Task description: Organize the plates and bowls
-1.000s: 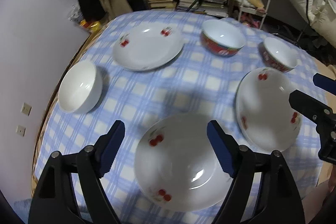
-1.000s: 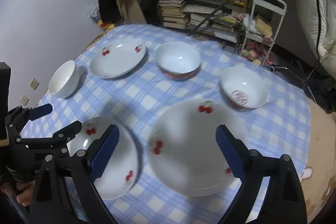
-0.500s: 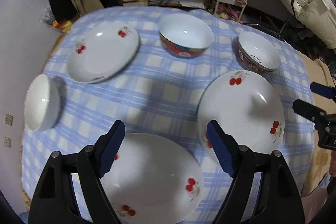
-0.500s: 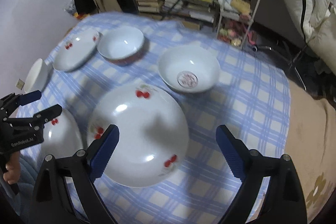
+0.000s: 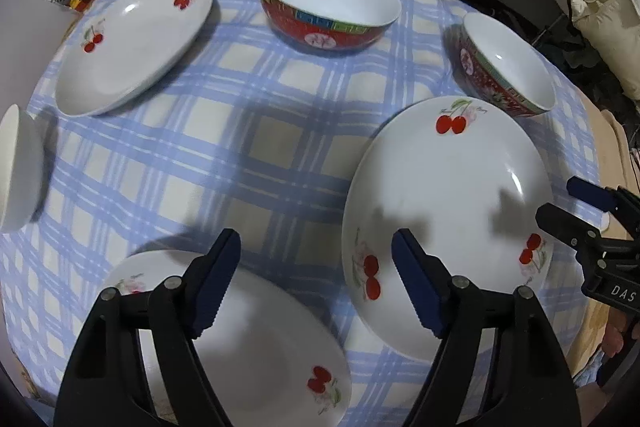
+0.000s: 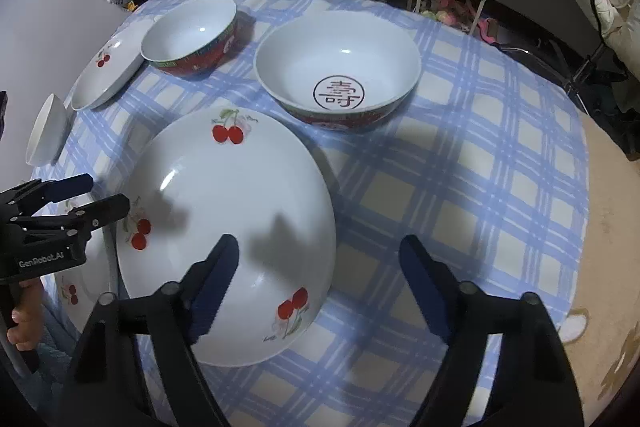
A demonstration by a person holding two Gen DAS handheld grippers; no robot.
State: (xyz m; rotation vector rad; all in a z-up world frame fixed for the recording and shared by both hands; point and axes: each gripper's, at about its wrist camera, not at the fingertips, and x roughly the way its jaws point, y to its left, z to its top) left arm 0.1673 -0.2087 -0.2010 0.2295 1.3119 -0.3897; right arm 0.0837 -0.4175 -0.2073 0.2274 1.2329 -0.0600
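- Left wrist view: my left gripper (image 5: 316, 279) hangs with its jaws wide and nothing between them, above the blue checked tablecloth (image 5: 256, 163)
- Under its left finger lies the near cherry plate (image 5: 256, 343), its far rim just below the pad
- Just past its right finger lies the big cherry plate (image 5: 448, 211), close beside the near plate; I cannot tell if the two rims touch
- Farther ahead stands the red bowl (image 5: 328, 3), with a third cherry plate (image 5: 132, 47) to its left and the second red bowl (image 5: 504, 63) to its right
- A plain white bowl (image 5: 18, 167) sits far left at the cloth's edge
- Right wrist view: my right gripper (image 6: 320, 279) has just been closing its jaws, yet they stand wide with nothing pressed
- Its left finger hovers over the big cherry plate's right half, and the plate's right rim lies between the fingers
- Its right finger is over bare cloth
- Ahead of it the second red bowl shows a red character inside
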